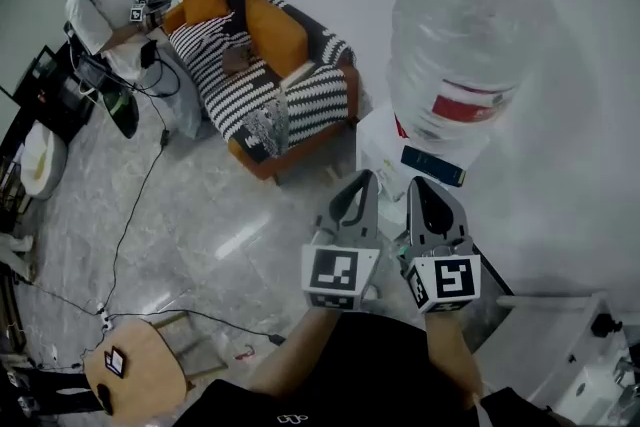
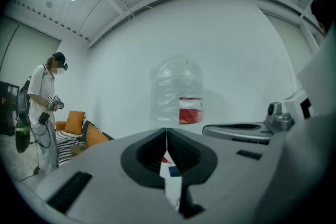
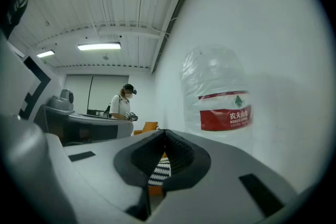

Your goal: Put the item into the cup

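Observation:
I see no cup and no loose item in any view. In the head view both grippers are held side by side at chest height, pointing at a large clear water bottle [image 1: 460, 55] with a red label. My left gripper [image 1: 362, 187] is shut, its jaws pressed together with nothing between them [image 2: 166, 132]. My right gripper [image 1: 425, 190] is shut and empty too [image 3: 164, 135]. The bottle [image 2: 176, 92] stands straight ahead of both, a little to the right in the right gripper view [image 3: 218, 99].
The bottle sits on a white dispenser [image 1: 378, 147] against the wall. A striped sofa [image 1: 262, 85] with orange cushions stands at the left. A person [image 1: 100, 5] holding grippers stands beyond it. Cables [image 1: 135, 215] cross the floor, and a wooden stool [image 1: 140, 370] is at bottom left.

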The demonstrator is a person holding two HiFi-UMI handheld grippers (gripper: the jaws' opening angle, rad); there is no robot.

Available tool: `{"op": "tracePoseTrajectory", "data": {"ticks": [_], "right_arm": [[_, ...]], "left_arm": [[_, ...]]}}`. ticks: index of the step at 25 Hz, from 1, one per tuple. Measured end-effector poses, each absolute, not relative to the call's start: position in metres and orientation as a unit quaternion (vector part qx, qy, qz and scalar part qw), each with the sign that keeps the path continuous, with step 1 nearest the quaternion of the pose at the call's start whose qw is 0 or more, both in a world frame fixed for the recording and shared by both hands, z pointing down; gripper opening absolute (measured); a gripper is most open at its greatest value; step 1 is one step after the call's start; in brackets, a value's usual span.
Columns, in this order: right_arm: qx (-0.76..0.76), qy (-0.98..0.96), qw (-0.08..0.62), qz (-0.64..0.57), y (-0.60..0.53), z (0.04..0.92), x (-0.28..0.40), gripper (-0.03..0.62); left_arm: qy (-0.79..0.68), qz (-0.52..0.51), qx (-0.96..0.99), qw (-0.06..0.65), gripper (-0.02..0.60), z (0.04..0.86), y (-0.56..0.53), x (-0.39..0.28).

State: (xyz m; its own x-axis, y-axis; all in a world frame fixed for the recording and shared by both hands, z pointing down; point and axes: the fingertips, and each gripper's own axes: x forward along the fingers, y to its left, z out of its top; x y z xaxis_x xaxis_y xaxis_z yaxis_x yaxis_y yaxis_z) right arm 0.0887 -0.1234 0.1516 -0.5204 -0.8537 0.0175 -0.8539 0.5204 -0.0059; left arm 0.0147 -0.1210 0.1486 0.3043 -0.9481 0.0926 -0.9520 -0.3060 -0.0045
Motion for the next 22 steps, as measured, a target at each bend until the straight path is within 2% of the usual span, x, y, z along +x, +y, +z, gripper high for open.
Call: {"op": "tracePoseTrajectory", "data": {"ticks": [3,8,22], "right_arm": [[0.492,-0.87,0.013,0.016,-0.127,0.148,0.093,0.011],[0.499,-0.866,0.017,0.024,-0.129,0.142,0.101,0.011],[0.487,-0.873,0.0,0.014,-0.133,0.135,0.102,0.01]], "left_arm": [[-0.586,0.055,0.809,0.005,0.014,0.14,-0.123,0.018],[-0.575,0.033,0.817,0.019,0.014,0.138,-0.122,0.032],[-0.575,0.033,0.818,-0.005,0.014,0.121,-0.128,0.035]]}}
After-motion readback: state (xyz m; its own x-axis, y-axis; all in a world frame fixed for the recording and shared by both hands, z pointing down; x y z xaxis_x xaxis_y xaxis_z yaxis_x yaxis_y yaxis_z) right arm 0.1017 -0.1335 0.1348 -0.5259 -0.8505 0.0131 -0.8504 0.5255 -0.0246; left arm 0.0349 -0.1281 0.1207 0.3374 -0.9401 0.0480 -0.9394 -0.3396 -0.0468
